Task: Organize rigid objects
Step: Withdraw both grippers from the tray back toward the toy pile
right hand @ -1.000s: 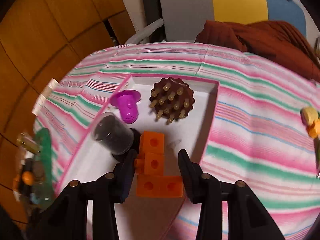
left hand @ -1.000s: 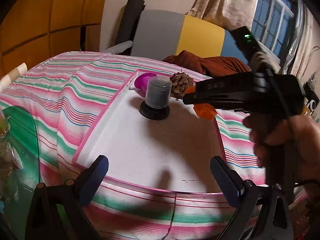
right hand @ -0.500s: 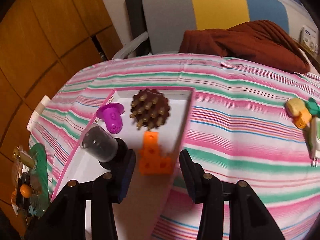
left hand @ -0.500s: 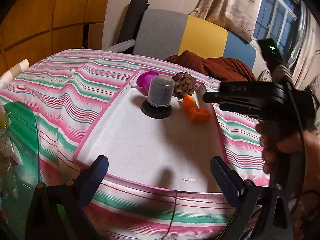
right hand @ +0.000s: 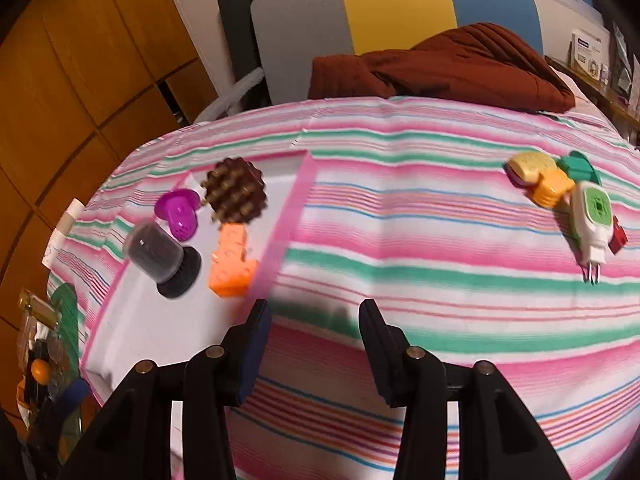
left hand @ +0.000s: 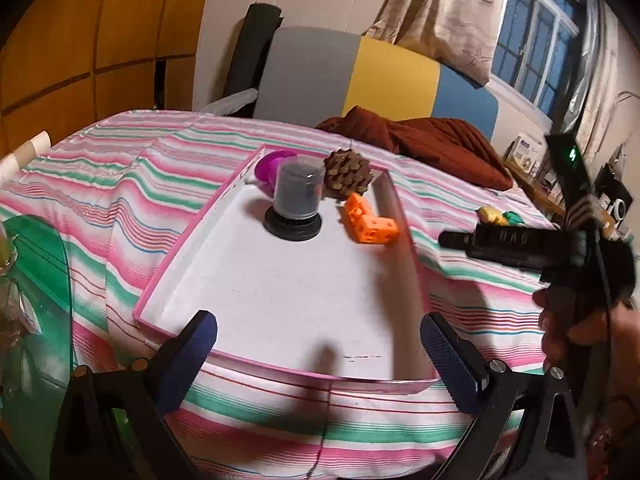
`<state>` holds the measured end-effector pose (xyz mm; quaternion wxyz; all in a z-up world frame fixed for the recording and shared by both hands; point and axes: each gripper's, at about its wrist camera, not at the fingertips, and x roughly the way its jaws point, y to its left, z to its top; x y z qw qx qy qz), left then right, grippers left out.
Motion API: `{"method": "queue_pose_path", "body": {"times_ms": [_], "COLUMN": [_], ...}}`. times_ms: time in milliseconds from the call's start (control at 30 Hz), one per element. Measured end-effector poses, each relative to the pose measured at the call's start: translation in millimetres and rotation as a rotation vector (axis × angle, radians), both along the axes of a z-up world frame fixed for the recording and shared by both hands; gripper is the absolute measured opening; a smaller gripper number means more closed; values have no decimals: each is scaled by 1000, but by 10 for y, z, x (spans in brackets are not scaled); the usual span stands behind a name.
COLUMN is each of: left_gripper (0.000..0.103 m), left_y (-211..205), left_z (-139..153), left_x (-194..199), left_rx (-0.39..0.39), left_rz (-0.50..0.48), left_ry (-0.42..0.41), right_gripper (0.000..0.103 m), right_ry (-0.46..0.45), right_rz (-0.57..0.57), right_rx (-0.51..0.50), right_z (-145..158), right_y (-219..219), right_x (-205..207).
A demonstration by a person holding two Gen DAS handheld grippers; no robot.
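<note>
1. Right gripper [right hand: 314, 344], low centre of the right wrist view: we see its blue-padded jaws part-spread with nothing between them, only striped cloth beneath.
2. Left gripper [left hand: 318, 354], low in the left wrist view: jaws spread wide and empty over the near edge of the pink-rimmed white tray [left hand: 280, 296].
3. Just above and left of the right jaws, the orange L-shaped plastic building block [right hand: 232, 262] lies flat in the tray beside its right wall.
4. Handling, as we judge it: hard, light, stiff moulded plastic, smooth so a bit slippery; pinch across the flat sides of one leg, not the corner.
5. Look: bright orange, round holes in its faces, slightly motion-blurred.
6. Also in the tray, upper left: a dark smoky plastic jar on a black round base [right hand: 162, 258], a purple mushroom-shaped perforated cup [right hand: 180, 212] and a brown spiky ball with tan pegs [right hand: 234, 192].
7. Loose on the pink-and-green striped tablecloth [right hand: 400, 216], far right: a yellow-and-orange toy cluster [right hand: 538, 178] touching a white-and-green plug-in device [right hand: 592, 220]. We judge these are next to collect; all look rigid and light.
</note>
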<state>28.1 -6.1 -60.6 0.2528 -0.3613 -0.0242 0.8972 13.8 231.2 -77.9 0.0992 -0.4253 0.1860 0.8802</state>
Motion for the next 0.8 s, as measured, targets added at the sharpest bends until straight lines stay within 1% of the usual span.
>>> {"method": "queue_pose_path", "body": {"times_ms": [100, 300, 567, 667, 800], "left_gripper": [102, 102, 102, 102, 102], "left_y": [14, 116, 371, 499, 695], "left_z": [49, 80, 97, 125, 147], "left_x": [59, 145, 268, 308, 328], "left_rx": [26, 13, -38, -57, -77], "left_rz": [-10, -40, -120, -153, -198], "left_ry": [15, 25, 35, 50, 48], "right_gripper": [46, 46, 46, 46, 46], "right_ry": [-30, -61, -92, -107, -132], "right_rz": [-12, -60, -123, -147, -176], "right_rx": [14, 52, 103, 110, 106], "right_z": [-71, -143, -126, -126, -107], "right_y": [48, 262, 676, 849, 1084], "right_x": [93, 311, 584, 665, 726]}}
